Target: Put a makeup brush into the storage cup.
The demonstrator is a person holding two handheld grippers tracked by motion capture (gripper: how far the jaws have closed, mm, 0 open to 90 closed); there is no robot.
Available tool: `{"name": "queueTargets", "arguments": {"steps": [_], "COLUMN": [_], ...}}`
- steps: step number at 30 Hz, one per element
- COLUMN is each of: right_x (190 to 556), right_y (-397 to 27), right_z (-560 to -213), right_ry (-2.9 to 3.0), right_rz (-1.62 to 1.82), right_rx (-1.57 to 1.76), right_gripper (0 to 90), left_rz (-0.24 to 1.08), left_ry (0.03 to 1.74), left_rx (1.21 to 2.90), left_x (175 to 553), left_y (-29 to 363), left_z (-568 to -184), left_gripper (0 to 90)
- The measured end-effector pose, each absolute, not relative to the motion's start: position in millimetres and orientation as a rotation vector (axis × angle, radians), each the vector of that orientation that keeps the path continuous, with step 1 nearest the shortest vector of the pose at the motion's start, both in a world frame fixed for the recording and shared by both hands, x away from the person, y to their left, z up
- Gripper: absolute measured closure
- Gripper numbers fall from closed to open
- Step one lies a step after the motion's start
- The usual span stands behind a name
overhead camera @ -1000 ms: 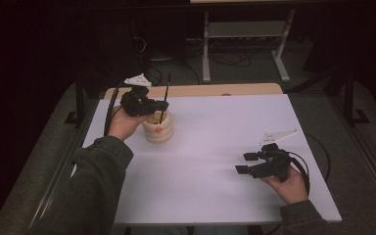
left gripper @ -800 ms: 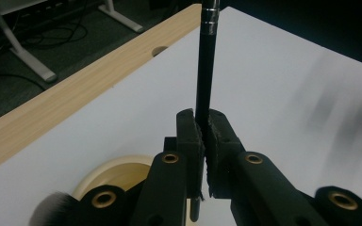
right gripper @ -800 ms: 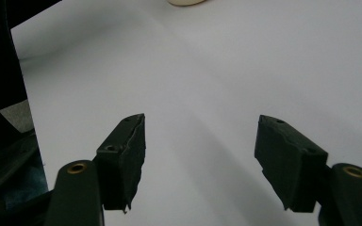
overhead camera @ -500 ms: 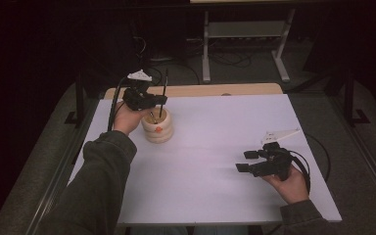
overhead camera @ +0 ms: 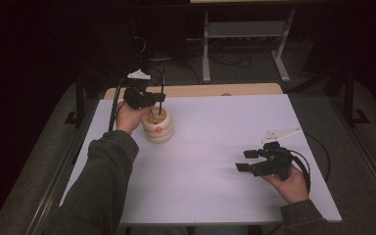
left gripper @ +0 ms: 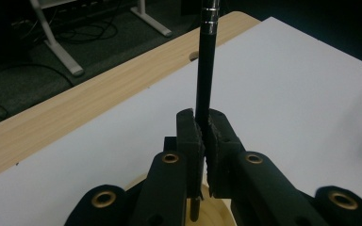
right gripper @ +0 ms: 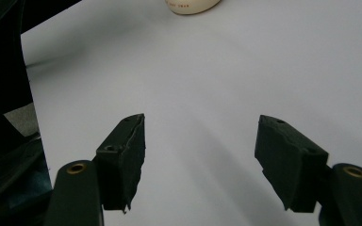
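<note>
While the left gripper [overhead camera: 149,100] pinches an upright pen [left gripper: 206,70] over the holder [overhead camera: 158,126], the right gripper's [overhead camera: 247,160] jaws rest spread.

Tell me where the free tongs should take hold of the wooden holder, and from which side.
Grip the holder across its ribbed round body, low down, coming in level from its right. It stands upright, and its top is taken: the left tongs are shut on a black pen above its opening. The right tongs are open and seem wide enough.

1. The left tongs [overhead camera: 152,102] are held up at the far left of the worktop, their jaws clamped together on a thin black rod [left gripper: 205,70].
2. The right tongs [overhead camera: 247,160] lie low at the near right, jaws wide apart.
3. Both forearms are sleeved.
</note>
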State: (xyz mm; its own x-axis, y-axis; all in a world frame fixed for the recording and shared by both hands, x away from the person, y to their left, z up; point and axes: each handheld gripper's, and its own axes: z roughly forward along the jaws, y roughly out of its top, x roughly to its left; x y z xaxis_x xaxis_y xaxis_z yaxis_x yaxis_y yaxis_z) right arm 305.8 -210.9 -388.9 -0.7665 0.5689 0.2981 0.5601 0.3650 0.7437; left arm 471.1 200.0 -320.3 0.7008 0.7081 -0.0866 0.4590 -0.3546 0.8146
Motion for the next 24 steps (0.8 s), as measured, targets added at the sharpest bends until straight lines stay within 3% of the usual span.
{"name": "queueTargets", "arguments": {"steps": [24], "right_x": [307], "right_y": [-212], "right_z": [-387], "right_ry": [2.579], "right_rz": [1.416], "right_rx": [1.056], "right_gripper": [32.9], "left_rz": [0.397], "left_ry": [0.954], "left_rx": [2.040], "left_x": [478], "left_y": [198], "left_z": [-339], "left_gripper": [85.1]}}
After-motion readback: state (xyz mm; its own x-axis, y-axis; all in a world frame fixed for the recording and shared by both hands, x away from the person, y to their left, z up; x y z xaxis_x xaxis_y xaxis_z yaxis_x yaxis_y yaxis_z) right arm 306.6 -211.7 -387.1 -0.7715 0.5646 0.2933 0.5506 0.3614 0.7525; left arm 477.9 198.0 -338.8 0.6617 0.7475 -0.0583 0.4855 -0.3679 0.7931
